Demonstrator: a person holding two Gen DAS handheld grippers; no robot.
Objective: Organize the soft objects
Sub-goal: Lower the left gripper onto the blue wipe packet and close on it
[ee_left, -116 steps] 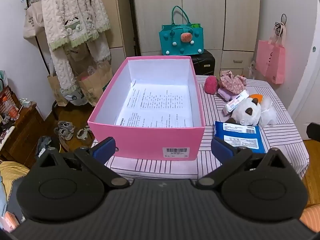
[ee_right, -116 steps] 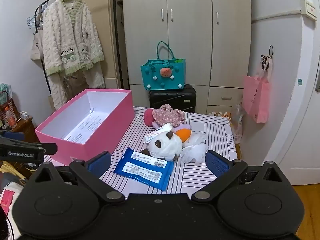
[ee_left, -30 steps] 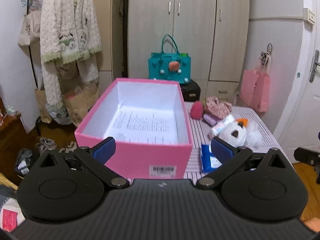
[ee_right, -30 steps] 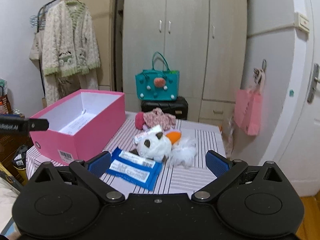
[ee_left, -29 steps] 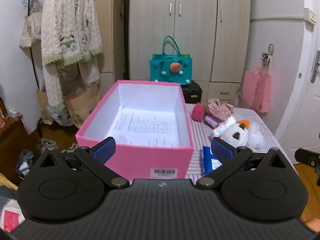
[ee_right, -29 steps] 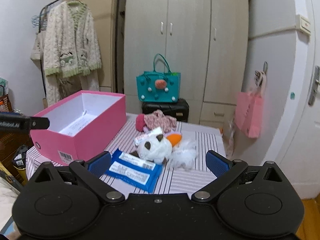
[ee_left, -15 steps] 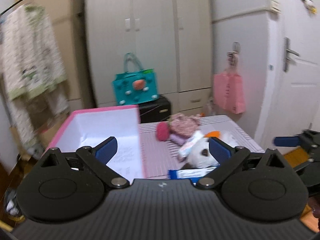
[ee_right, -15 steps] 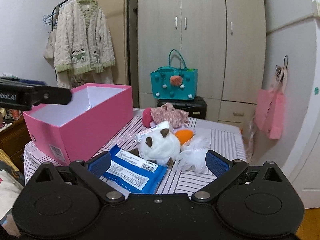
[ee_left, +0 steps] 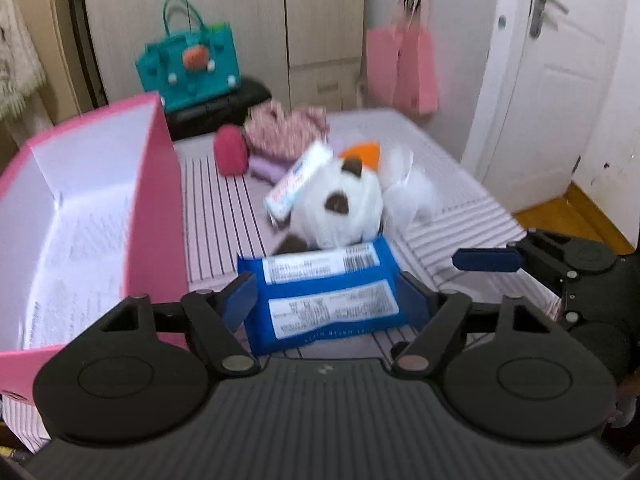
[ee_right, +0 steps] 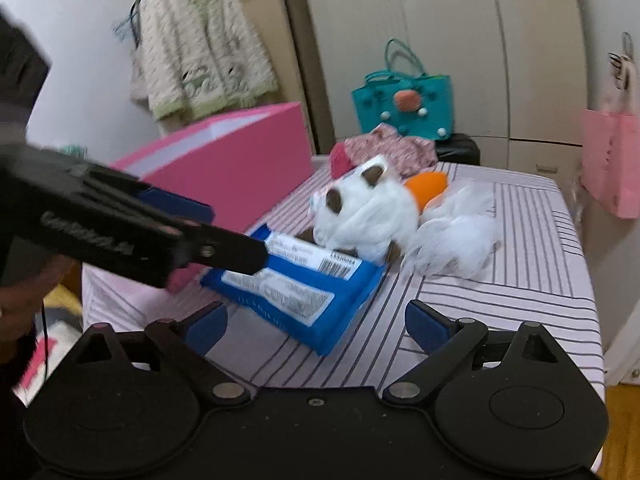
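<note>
A blue tissue pack (ee_left: 326, 294) lies on the striped table, and my left gripper (ee_left: 328, 300) is open with one finger on each side of it. The pack also shows in the right wrist view (ee_right: 296, 284). Behind it sit a white plush toy (ee_left: 340, 212), a white paper tube (ee_left: 298, 184), a white mesh puff (ee_right: 456, 240), an orange piece (ee_right: 426, 188), a red pouf (ee_left: 230, 154) and floral cloth (ee_left: 286, 132). The open pink box (ee_left: 158, 184) stands at the left. My right gripper (ee_right: 316, 326) is open and empty, near the pack's front corner.
The striped table (ee_right: 532, 264) ends close at the right and front. A teal bag (ee_left: 188, 64) sits on a black case behind it. Pink bags (ee_left: 408, 68) hang near the white door (ee_left: 560, 80). A knitted cardigan (ee_right: 200, 48) hangs at the back left.
My left gripper has swung right from the pink box and moved down, so its fingers now straddle the blue pack. My right gripper has moved closer to the table.
</note>
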